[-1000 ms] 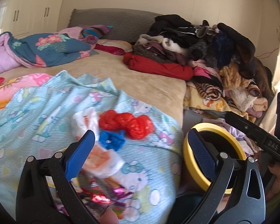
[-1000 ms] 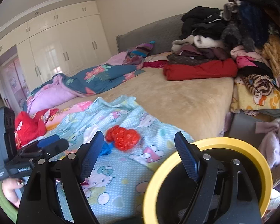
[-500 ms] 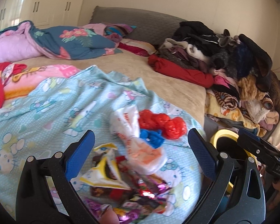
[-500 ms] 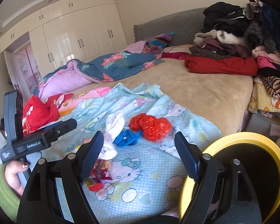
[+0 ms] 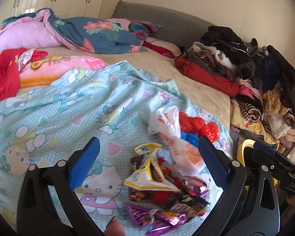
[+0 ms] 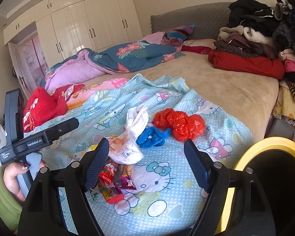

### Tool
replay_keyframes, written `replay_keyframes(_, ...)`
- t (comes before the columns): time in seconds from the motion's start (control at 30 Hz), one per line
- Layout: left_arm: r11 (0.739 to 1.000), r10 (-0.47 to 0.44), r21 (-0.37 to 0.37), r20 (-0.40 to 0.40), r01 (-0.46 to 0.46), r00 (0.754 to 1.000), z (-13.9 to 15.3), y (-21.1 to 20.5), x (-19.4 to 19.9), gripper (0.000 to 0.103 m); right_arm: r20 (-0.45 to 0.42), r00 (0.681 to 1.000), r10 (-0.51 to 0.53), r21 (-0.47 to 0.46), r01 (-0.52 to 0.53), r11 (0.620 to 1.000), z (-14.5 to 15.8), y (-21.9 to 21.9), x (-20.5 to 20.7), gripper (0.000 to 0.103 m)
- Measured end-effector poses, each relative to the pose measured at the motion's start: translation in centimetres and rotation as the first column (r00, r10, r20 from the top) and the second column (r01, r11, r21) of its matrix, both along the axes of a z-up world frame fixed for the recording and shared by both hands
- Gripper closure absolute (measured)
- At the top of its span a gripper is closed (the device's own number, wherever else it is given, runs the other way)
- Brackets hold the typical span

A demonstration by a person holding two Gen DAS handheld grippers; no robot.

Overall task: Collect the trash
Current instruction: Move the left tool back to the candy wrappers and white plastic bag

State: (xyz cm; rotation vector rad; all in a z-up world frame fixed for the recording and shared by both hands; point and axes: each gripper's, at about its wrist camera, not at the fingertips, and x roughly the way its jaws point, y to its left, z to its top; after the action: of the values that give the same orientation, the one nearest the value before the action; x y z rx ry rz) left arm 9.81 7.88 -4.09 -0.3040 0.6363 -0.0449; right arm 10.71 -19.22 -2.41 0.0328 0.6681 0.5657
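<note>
Trash lies on a light blue Hello Kitty sheet [image 5: 49, 106]: snack wrappers [image 5: 159, 188], a white plastic bag [image 5: 171, 137], a blue crumpled piece [image 5: 189, 137] and red crumpled plastic [image 5: 198, 124]. My left gripper [image 5: 147, 163] is open and empty just above the wrappers. My right gripper [image 6: 147, 165] is open and empty, with the white bag [image 6: 131, 137], the blue piece [image 6: 152, 136] and the red plastic [image 6: 179, 123] just beyond its tips. A yellow-rimmed black bin [image 6: 275, 177] stands beside the bed at the right.
A pile of clothes [image 5: 255, 74] fills the bed's right side. A pink and blue quilt [image 5: 68, 33] lies at the back, a red garment [image 6: 41, 106] at the left. White wardrobes [image 6: 78, 25] line the far wall. The bin's rim [image 5: 243, 151] shows by the left gripper.
Both grippers swung left from the bin toward the trash pile on the sheet. The wrappers came into view between the left jaws. Both stayed open.
</note>
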Motion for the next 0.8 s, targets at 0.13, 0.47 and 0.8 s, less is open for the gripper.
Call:
replay_keyframes(0.13, 1.000, 0.004, -0.022, -0.037, -0.005, 0.999, -1.2, 0.8, 0.0, 0.012, -0.028, 1.000, 0.006, 0.000, -0.006, 1.000, -0.7, 1.0, 0.7, 0.027)
replay_keyframes(0.47, 0.990, -0.020, -0.138, -0.126, 0.002, 0.992, -4.0, 2.6, 0.2, 0.026, -0.117, 0.993, 0.017, 0.001, -0.017, 1.000, -3.0, 3.4, 3.0, 0.027)
replay_keyframes(0.8, 0.972, -0.102, -0.227, -0.167, 0.062, 0.981, -6.0, 1.7, 0.5, 0.051, -0.221, 0.975, 0.034, 0.031, -0.028, 0.999, -5.3, 4.5, 5.2, 0.027)
